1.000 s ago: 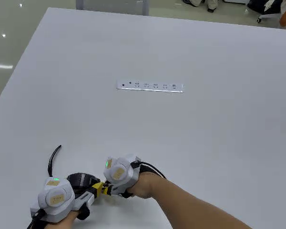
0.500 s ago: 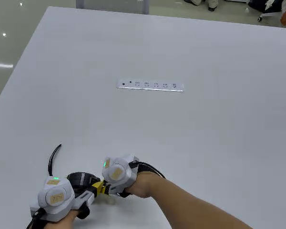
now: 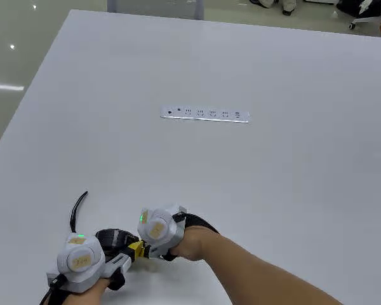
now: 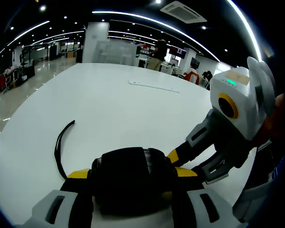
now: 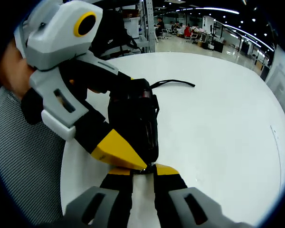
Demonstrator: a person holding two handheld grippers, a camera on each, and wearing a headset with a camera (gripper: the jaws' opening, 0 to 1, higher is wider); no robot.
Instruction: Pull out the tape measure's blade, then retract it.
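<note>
the tape measure point(image 4: 133, 175) has a black plastic case with a dull sheen, the table point(image 3: 273, 178) is white, smooth and near matt, the power strip point(image 3: 205, 114) looks like white plastic, and the floor point(image 3: 13, 63) is glossy.

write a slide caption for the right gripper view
Right gripper pinches the front of the black tape measure clamped by the left gripper on a white table

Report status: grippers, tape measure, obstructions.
Left gripper shut on tape measure body. Right gripper shut at its blade end, blade not yet out. Strap trails aside; power strip far off.
</note>
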